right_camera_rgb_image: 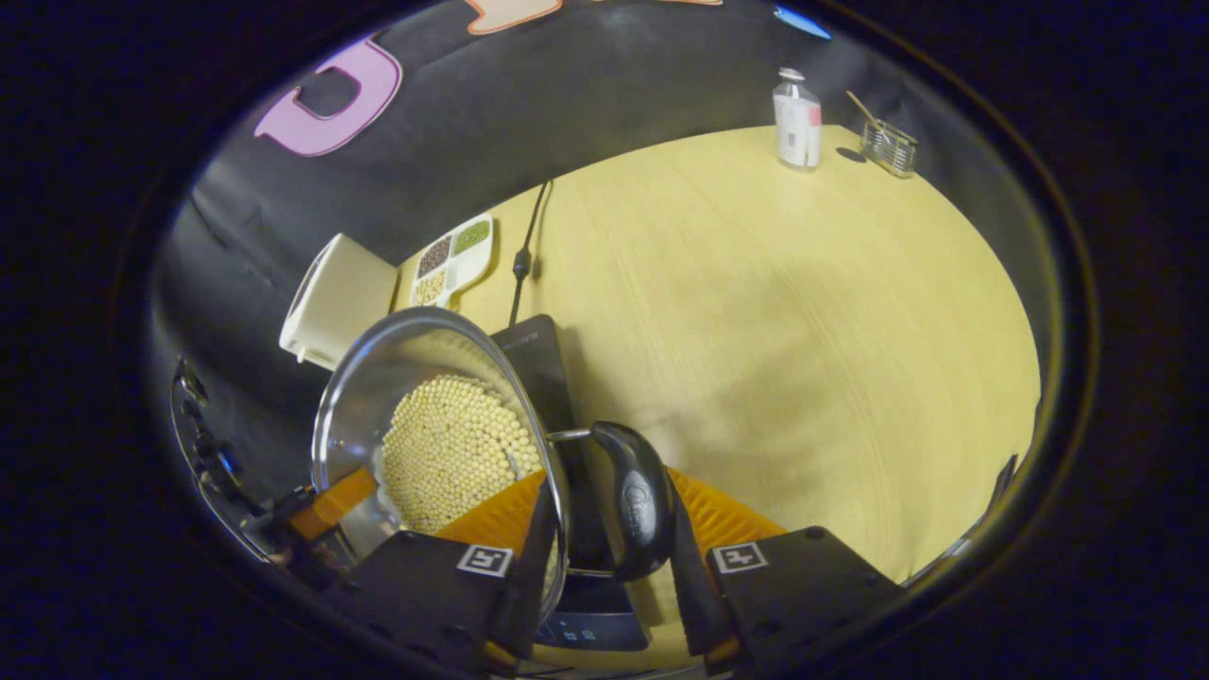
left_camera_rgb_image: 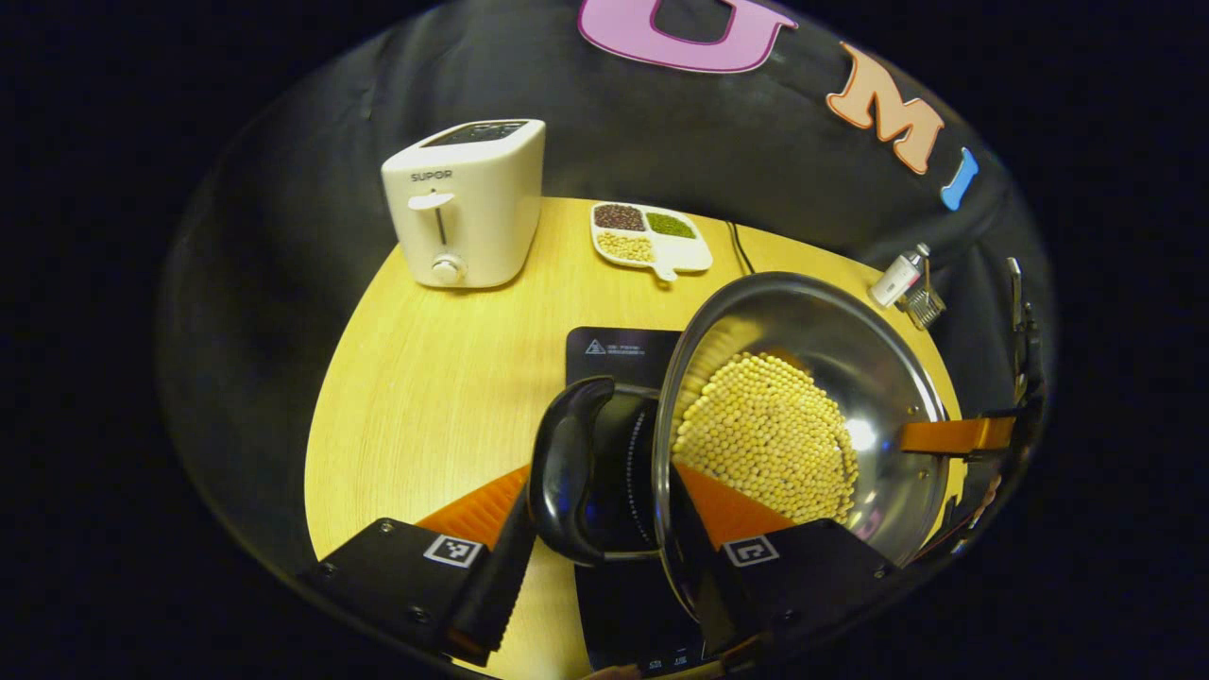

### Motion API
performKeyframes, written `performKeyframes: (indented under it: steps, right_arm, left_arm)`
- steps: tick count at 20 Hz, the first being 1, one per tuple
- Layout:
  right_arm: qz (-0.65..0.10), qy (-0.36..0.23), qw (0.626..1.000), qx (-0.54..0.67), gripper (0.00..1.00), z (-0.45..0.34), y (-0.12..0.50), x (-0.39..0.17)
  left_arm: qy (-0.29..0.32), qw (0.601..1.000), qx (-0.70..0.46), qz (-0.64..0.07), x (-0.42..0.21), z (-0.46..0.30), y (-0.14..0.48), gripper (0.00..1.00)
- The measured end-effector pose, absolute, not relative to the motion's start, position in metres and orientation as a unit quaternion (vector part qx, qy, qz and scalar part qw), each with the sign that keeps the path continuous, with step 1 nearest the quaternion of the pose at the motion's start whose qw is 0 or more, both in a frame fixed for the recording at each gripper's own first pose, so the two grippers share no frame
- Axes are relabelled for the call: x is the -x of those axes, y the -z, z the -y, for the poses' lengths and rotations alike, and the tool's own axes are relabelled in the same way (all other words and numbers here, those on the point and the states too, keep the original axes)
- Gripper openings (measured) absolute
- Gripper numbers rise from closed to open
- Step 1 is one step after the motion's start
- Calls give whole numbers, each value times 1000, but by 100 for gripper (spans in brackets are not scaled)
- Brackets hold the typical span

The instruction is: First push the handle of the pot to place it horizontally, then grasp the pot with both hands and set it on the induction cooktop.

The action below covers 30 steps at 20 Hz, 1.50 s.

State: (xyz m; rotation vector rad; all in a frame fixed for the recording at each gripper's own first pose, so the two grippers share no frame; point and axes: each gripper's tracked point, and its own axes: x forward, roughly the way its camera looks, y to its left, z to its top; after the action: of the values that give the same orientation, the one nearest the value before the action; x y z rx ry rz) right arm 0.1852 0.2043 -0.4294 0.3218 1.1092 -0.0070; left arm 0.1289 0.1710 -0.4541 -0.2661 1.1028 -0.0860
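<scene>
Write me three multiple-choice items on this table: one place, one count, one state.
1. The bottle stands: A beside the wire basket; B on the toaster; C in the pot.
2. Filled sections of the dish: A one; B three; C five.
3. The left tool is: A open; B shut on the pot's handle; C holding the bottle.
Answers: A, they stand together at the far edge; B, dark, green and pale heaps; B, both fingers press handle and rim.
</scene>
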Motion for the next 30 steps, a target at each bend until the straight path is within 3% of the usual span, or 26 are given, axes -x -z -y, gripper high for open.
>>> performKeyframes:
  steps: [3,4,5,6,8,10,16,18,21,23,24,26,28,30]
  right_arm:
    - [-521,2,837,-169,89,-201,425,-190]
    - [-518,2,838,-170,89,-200,422,-191]
    - [-514,1,841,-171,80,-198,419,-192]
    - [-509,0,844,-171,80,-198,417,-192]
    - [-502,1,849,-168,81,-193,412,-192]
    - [-489,3,856,-170,92,-185,402,-192]
    - [-445,-1,877,-179,89,-149,370,-184]
    - [-444,-13,876,-190,94,-142,369,-181]
    - [-449,-34,874,-183,94,-117,368,-174]
    - [-441,-36,880,-172,94,-88,368,-170]
    - [-443,-34,882,-159,89,-72,375,-163]
    - [-439,-33,888,-134,94,-38,382,-151]
    - [-421,-44,897,-130,89,-17,377,-143]
    - [-412,-55,900,-127,89,0,375,-130]
  left_arm:
    - [25,847,138,-513,-124,-173,449,82]
    - [22,849,132,-511,-124,-175,445,84]
    - [20,855,124,-503,-127,-179,440,84]
    - [17,863,115,-492,-130,-182,433,84]
    - [14,874,96,-476,-132,-187,422,84]
    - [7,880,85,-468,-132,-189,415,87]
    - [-32,888,84,-450,-116,-193,395,93]
    - [-53,894,70,-440,-114,-200,384,93]
    - [-101,894,57,-434,-97,-209,365,96]
    - [-111,891,84,-433,-80,-187,352,92]
    - [-111,886,96,-439,-67,-171,350,93]
    - [-107,885,100,-442,-48,-139,345,93]
    - [-103,889,89,-437,-30,-105,332,94]
    - [-84,891,89,-436,-14,-62,322,93]
